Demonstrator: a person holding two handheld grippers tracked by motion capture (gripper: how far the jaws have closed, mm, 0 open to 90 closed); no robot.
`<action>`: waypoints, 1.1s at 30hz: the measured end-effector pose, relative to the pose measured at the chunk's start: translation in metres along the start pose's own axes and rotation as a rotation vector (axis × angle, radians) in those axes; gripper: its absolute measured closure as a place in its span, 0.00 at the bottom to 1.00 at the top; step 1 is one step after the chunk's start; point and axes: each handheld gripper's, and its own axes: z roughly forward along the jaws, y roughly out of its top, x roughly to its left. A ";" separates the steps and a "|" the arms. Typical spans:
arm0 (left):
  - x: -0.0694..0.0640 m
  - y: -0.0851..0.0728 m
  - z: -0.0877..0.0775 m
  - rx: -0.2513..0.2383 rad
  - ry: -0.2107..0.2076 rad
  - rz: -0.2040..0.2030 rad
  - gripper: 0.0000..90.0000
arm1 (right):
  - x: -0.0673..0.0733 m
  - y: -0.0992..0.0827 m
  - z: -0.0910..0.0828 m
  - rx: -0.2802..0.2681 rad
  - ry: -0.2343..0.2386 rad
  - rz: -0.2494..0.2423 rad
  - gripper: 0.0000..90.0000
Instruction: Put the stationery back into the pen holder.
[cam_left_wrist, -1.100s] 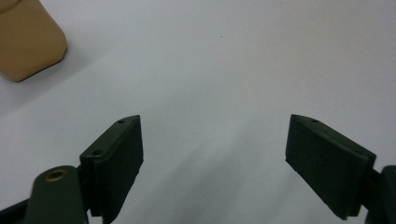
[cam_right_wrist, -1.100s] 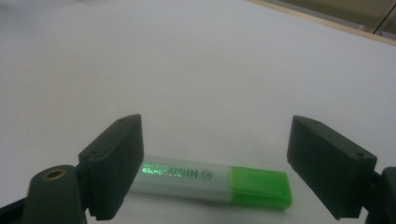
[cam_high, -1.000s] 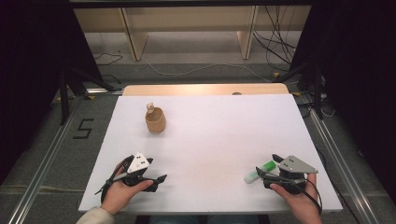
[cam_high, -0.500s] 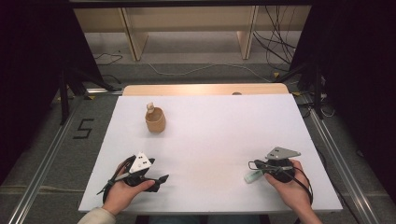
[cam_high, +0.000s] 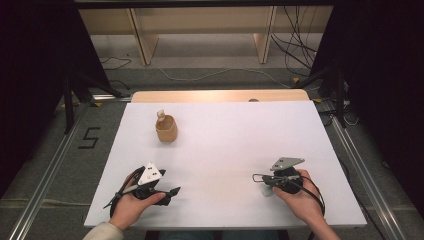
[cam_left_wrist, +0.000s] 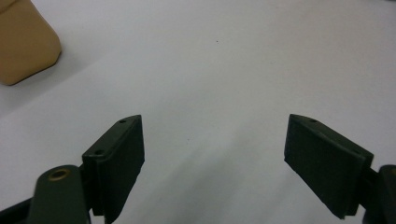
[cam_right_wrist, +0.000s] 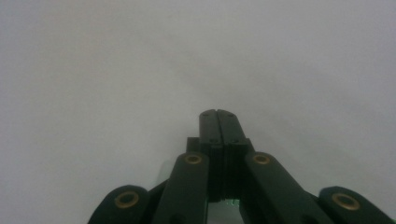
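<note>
High view, entry one: we are listing a small pale item lying on the white desk, near its front right. It is partly tucked under the right gripper and the hand holding it. Too little of it is showing to name it with certainty.

Right gripper view, entry two: we are seeing the right gripper's fingers clenched flat against each other, with nothing between them. A green glint is peeking out low behind them, below the linkage. We are reading it as part of the same item, which puts the item beneath and behind the fingertips and outside any grasp.

Handling, as we are judging it:
- Weight: it is looking light.
- Stiffness: it is looking like hard plastic.
- Surface: it is looking smooth, so it is likely to skid or roll on the bare desk if nudged.
- Fragility: we are seeing no sign of any.
- Where to hold: we are suggesting a hold across the middle of its length, with the fingers straddling it from above.
- Before that: the fingers are needing to spread and draw back over it first.

Left gripper view, entry three: the left gripper is resting with its fingers spread wide and released over bare desk.

Entry four: a tan cup is standing well apart from both grippers, towards the back left of the desk.
</note>
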 end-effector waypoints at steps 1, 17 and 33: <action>0.000 0.000 0.000 0.000 0.000 0.000 0.22 | 0.000 0.000 0.000 0.000 0.000 0.000 1.00; 0.000 0.000 0.000 -0.001 0.000 0.001 0.22 | 0.002 0.003 0.004 0.055 0.015 0.002 1.00; 0.000 0.000 0.000 -0.002 0.002 0.005 0.23 | 0.002 0.007 0.008 0.099 0.022 0.020 1.00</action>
